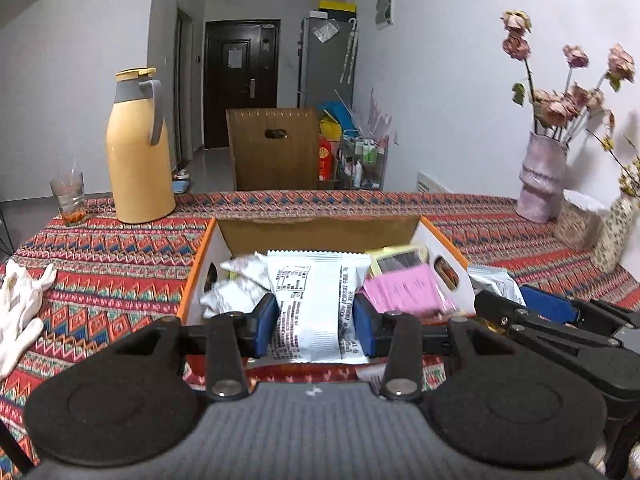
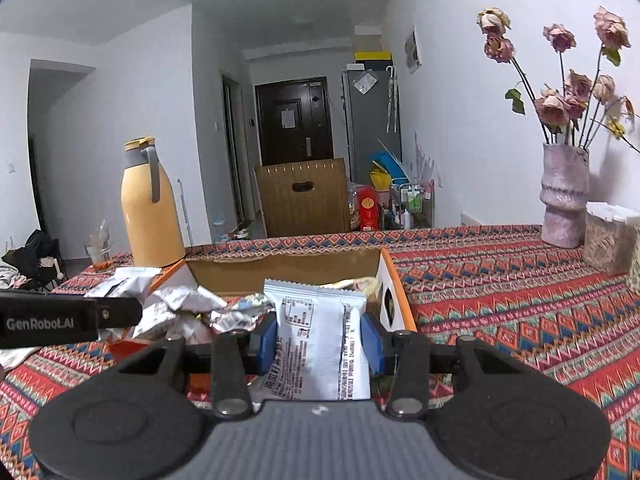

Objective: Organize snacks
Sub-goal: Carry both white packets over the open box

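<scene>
Two grippers each carry a white snack packet of the same kind. The left gripper (image 1: 316,320) is clamped on its left-hand packet (image 1: 314,304), the blue pads pressing its two long sides. The right gripper (image 2: 320,340) grips the right-hand packet (image 2: 316,336) the same way. Each packet stands with its long axis running away from the camera, its crimped top end pointing at the open cardboard box (image 1: 316,232).

The box sits straight ahead of both grippers, near the front edge of the table (image 1: 104,248), with its orange rim towards them. From the left gripper it lies dead ahead, and the packet's far end already overlaps its opening. From the right gripper it lies ahead and a little to the left, with its right wall (image 2: 394,292) just beside the right pad. By this judgement the left hand is the better centred over the box, and the right must shift leftward before it lets go.

Only the left wrist view looks down into the box, showing white pouches (image 1: 236,284) at its left side and a pink packet (image 1: 408,288) at its right. Only the right wrist view shows crumpled silver wrappers (image 2: 192,312) heaped at the near-left corner of the box. A yellow jug (image 1: 138,152) stands near the table's far-left edge and a vase (image 2: 564,196) near its far-right edge.
</scene>
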`<action>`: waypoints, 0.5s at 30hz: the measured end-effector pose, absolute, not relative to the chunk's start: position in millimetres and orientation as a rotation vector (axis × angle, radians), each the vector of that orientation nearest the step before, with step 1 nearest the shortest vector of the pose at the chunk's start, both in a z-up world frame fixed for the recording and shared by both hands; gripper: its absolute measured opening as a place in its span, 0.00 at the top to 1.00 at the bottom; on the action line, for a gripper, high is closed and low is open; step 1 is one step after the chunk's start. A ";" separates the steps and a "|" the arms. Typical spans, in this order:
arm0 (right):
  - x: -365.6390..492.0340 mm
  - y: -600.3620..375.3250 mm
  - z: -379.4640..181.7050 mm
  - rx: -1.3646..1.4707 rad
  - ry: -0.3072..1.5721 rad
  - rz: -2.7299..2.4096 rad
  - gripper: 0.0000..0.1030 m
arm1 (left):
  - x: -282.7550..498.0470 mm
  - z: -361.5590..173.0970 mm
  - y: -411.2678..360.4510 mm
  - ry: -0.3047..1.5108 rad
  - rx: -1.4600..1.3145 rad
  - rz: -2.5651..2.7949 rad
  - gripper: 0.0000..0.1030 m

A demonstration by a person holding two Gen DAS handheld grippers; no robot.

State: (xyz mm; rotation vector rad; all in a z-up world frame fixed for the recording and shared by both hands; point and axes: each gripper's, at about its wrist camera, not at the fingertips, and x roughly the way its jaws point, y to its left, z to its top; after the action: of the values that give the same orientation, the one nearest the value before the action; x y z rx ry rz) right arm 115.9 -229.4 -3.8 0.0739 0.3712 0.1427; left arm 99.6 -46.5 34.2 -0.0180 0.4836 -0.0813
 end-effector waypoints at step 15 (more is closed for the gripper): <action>202.1 -214.9 -1.6 0.061 0.376 0.123 0.58 | 181.5 34.7 -36.9 0.474 -0.064 -0.008 0.59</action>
State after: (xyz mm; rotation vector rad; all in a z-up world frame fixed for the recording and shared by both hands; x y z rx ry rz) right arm 202.1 -214.9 -1.6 0.0611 0.3761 0.1227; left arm 181.5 -36.9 34.7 -0.0643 0.4745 -0.0079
